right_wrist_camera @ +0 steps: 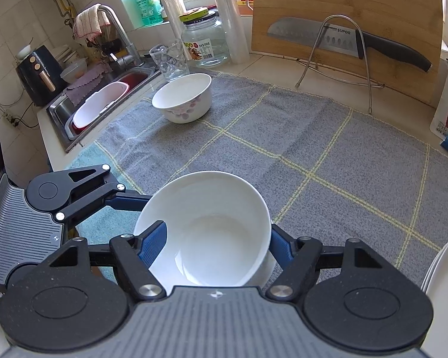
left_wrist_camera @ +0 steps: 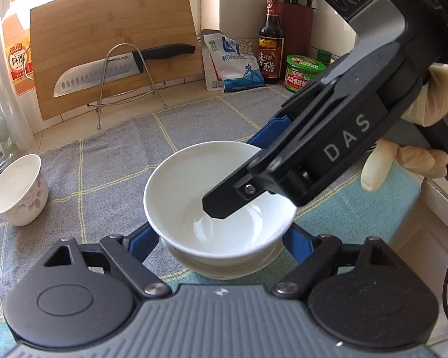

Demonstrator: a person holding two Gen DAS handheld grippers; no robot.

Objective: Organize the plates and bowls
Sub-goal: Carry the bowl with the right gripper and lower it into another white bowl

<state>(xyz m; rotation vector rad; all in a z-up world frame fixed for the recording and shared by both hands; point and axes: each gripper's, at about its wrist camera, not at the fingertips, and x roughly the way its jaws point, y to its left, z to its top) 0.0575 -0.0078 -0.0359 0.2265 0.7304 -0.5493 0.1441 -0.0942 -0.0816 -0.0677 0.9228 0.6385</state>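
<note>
- Right tool (right_wrist_camera: 215, 244) grips the plain white bowl (right_wrist_camera: 206, 226) across its wall, one blue finger (right_wrist_camera: 153, 240) inside the rim, the other outside.
- Left tool (left_wrist_camera: 224, 238) straddles the bowl stack (left_wrist_camera: 221, 205) low down; contact is hidden, so clamped or loose, I cannot tell.
- The stack sits on the grey checked cloth (right_wrist_camera: 328, 149), near the table's front edge.
- Flowered bowl (right_wrist_camera: 183, 97) stands apart, near the sink (right_wrist_camera: 83, 110).

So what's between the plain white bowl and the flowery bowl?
Only bare grey checked cloth. The right wrist view shows the white bowl near the camera, the flowery bowl farther back, and nothing lying between them.
</note>
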